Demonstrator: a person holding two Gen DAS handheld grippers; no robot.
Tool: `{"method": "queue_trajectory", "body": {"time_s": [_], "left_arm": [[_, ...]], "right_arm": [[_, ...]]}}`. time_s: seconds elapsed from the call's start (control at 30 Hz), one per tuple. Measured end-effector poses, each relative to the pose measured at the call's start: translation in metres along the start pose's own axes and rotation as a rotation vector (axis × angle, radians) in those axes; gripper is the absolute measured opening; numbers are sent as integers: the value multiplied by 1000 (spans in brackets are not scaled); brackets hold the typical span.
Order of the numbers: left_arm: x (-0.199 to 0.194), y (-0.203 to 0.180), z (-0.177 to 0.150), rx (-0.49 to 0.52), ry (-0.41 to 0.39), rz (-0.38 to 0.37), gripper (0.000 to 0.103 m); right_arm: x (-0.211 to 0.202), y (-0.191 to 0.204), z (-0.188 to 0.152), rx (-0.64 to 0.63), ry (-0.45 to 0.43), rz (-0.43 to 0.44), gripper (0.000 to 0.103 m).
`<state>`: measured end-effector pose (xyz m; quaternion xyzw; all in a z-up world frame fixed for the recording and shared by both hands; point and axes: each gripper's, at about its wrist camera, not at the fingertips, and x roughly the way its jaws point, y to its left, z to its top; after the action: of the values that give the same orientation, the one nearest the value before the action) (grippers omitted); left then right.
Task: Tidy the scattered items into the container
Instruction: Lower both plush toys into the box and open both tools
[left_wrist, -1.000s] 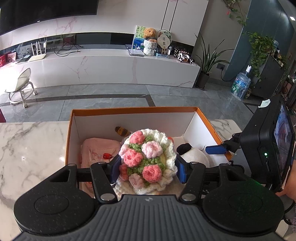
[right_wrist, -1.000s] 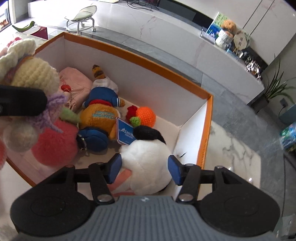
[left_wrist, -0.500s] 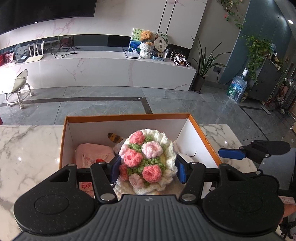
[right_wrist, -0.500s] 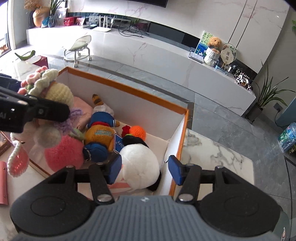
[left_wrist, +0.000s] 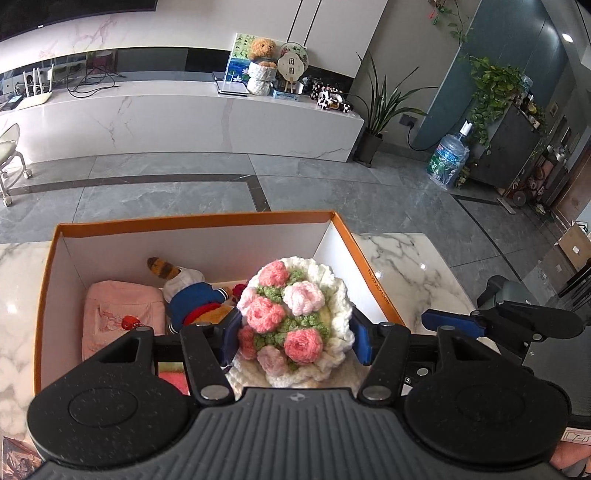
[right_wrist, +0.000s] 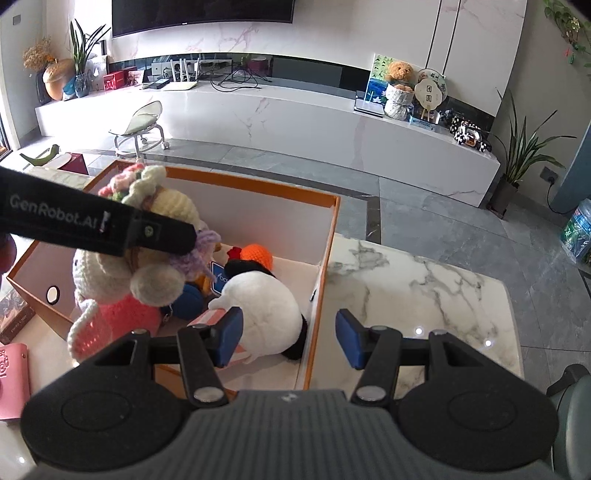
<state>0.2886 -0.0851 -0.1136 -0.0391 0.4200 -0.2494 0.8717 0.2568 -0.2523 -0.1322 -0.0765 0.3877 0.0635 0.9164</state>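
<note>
My left gripper (left_wrist: 295, 334) is shut on a crochet doll (left_wrist: 291, 317) with a white hat of pink flowers, gripping it by the head. The doll (right_wrist: 122, 273) hangs over the near left part of the orange-rimmed white box (left_wrist: 184, 221). My right gripper (right_wrist: 290, 332) stands open and holds nothing, above the box's right wall (right_wrist: 325, 266). Just below it a white and black plush (right_wrist: 262, 306) lies inside the box. One blue pad (left_wrist: 448, 322) of the right gripper shows at the right of the left wrist view.
The box also holds a pink pouch (left_wrist: 122, 317), a plush in blue clothes (left_wrist: 195, 299) and an orange crochet ball (right_wrist: 258, 254). A pink wallet (right_wrist: 13, 380) and a book (right_wrist: 14, 317) lie on the marble table (right_wrist: 417, 288) left of the box.
My right gripper has risen and drawn back from the white plush, which stays in the box. My left gripper has carried the doll a little to the right over the box.
</note>
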Motion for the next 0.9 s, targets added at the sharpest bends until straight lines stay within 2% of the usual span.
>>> {"method": "queue_trajectory", "body": {"time_s": [0.13,0.37,0.67,0.9], "left_arm": [[14,2,-4,-8,40,18,67],[32,12,-11,-54,105,-2,69],[14,11,-6,-34,94,17,76],[-9,16,-6,-15,79,1,79]], "right_arm": [[3,1,-2,5,-3,22,58],[7,4,-4,-2,0,39,58],[8,5,-5,-15,10,37,58],[8,7,-3,-24,15,35,58]]}}
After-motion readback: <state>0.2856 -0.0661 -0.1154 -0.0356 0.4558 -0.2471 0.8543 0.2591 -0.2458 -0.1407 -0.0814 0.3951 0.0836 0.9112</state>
